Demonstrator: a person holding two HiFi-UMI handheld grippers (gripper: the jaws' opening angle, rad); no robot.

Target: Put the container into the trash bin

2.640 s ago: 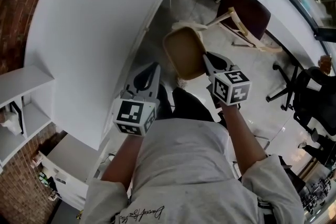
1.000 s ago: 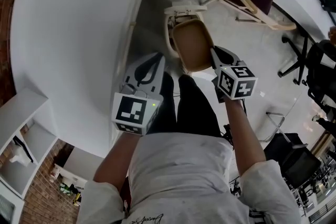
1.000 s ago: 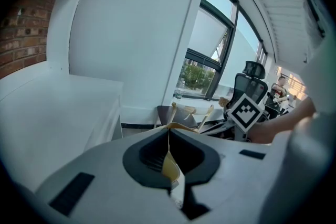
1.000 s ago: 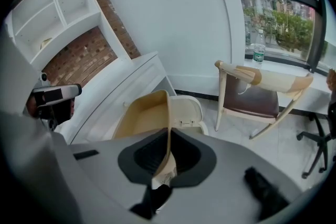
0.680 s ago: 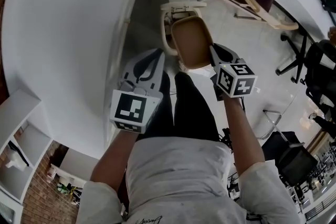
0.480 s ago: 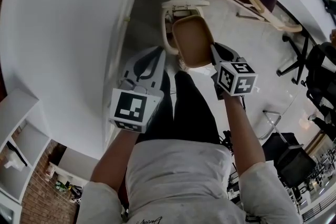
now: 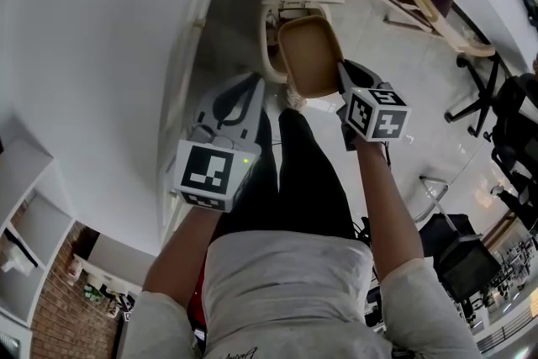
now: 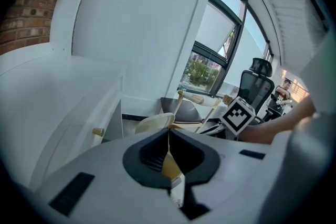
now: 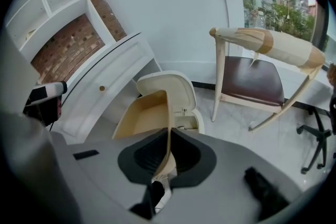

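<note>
My right gripper (image 9: 169, 134) is clamped on the container (image 9: 142, 113). Its jaws pinch the thin near wall, which runs straight up between them in the right gripper view. The rest of the tan tray reaches forward from the jaws and opens to their left. Its long axis runs nearly along the gripper's own line, so it points away from me and not across.

What the next move turns on is the trash bin (image 9: 189, 123), which sits straight ahead of that gripper, just beyond and below the tray's far end. Its lid (image 9: 170, 86) is tipped up and open behind the tray. In the head view, the container (image 7: 309, 55) reaches out from the right gripper (image 7: 340, 70) and its far end overlaps the rim of the trash bin (image 7: 267, 46). I read that as over the mouth or very nearly so, though I can't tell how high above it.

My left gripper (image 8: 168, 134) has its jaws pressed together. A tan sliver shows in the gap behind the tips that I can't identify. In the head view, the left gripper (image 7: 250, 88) carries nothing; it hangs to the left of the tray and back from it, apart from both tray and bin.

So the right hand is the one doing the work, and it is the nearer one. I judge the drop needs a short push forward and down along the tray's length, then a release. The risk is the far edge catching the bin's rim or the raised lid.
</note>
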